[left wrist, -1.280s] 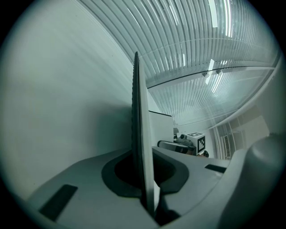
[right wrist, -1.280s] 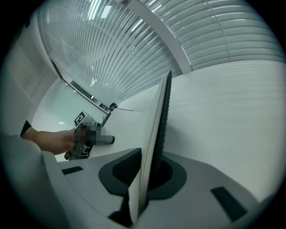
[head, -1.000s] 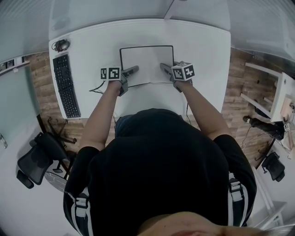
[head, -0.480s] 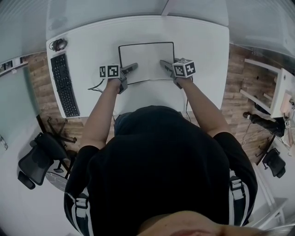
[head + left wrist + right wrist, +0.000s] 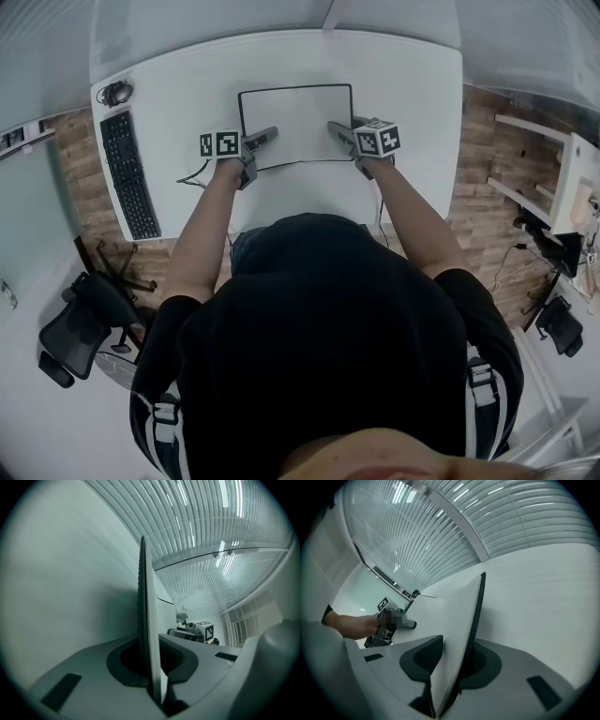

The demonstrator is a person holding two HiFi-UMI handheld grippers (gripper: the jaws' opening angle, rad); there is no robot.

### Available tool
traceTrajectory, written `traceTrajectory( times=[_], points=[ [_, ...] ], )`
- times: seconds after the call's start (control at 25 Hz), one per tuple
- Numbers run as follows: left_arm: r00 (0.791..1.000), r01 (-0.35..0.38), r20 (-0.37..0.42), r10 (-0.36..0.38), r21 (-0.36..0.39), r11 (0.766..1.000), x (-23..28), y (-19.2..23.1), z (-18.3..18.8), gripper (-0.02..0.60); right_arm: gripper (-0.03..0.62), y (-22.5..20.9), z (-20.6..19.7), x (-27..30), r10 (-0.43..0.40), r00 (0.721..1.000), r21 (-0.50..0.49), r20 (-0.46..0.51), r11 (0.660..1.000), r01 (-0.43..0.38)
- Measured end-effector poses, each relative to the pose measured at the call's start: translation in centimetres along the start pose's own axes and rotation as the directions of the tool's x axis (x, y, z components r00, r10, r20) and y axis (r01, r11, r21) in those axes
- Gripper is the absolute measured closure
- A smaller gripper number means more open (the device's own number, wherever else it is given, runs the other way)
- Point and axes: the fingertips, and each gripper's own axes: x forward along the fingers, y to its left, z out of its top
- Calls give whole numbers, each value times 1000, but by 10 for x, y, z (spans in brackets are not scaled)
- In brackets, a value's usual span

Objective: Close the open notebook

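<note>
White paper notebook (image 5: 295, 117) with a thin black rim lies flat near the far edge of the white bench (image 5: 412, 94). The left gripper (image 5: 270, 134) fingers pinch its left edge. The right gripper (image 5: 334, 127) fingers are opening around its right edge. It looks open, white page up, so the closing is not yet done.

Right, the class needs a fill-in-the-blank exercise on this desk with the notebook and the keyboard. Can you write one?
1. The notebook lies ___, white pages up, on the desk.
2. The left hand-held gripper is shut on the notebook's ___ edge.
3. A black ___ lies along the desk's left end.
Missing words: open; left; keyboard.
</note>
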Motion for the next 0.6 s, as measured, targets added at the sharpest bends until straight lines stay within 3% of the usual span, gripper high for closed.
traceTrajectory(
  times=[0.6],
  points=[
    [1000,-7,1,7,4,1000,-3,1,0,532,456,-22,-10,-22,-59,998,38,24,998,58]
  ],
)
